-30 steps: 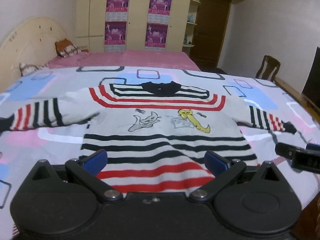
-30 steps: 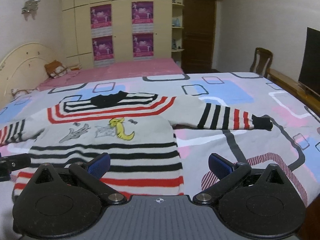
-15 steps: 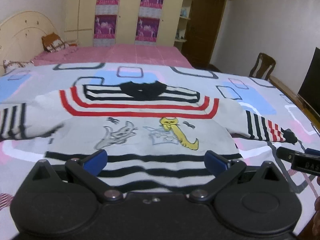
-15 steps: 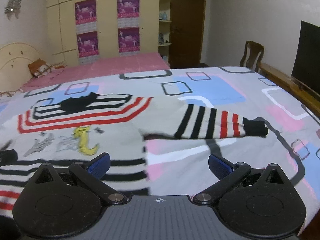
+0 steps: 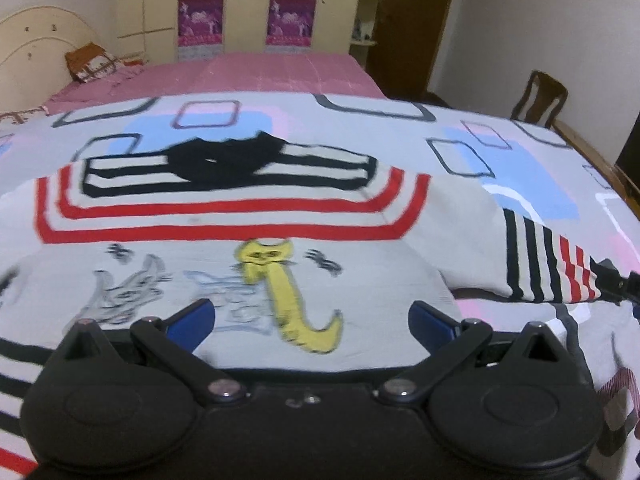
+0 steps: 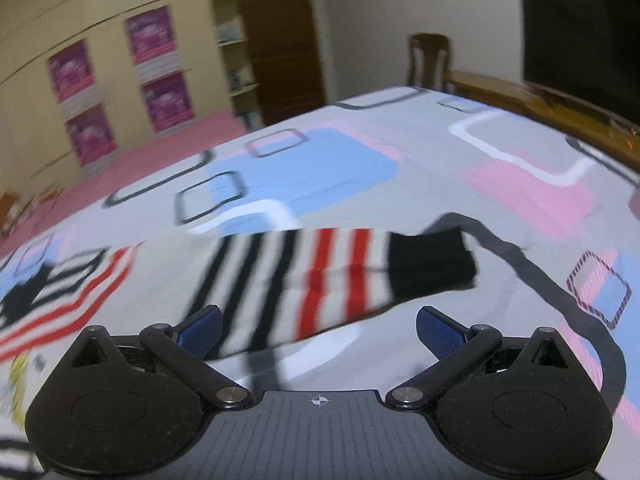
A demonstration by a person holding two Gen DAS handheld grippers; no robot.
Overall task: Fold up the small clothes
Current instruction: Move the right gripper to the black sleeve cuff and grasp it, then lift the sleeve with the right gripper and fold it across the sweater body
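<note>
A small grey sweater (image 5: 224,208) with black and red stripes, a black collar and cartoon cats lies flat, face up, on the bed. My left gripper (image 5: 311,318) is open and empty, low over the sweater's chest. The right sleeve (image 6: 320,276) with its black cuff (image 6: 430,262) stretches out to the right. My right gripper (image 6: 318,326) is open and empty, just in front of that sleeve. The right gripper's tip also shows in the left wrist view (image 5: 618,282), at the cuff.
The bed has a grey sheet (image 6: 460,152) with blue and pink rectangles and a pink cover (image 5: 248,72) further back. A wooden bed frame (image 6: 540,100), a chair (image 6: 428,58) and a dark screen (image 6: 580,28) stand on the right. Wardrobes line the far wall.
Both grippers have moved forward along the sweater. The left went from the hem up to the chest. The right swung right from the hem to the right sleeve. Both stayed open.
</note>
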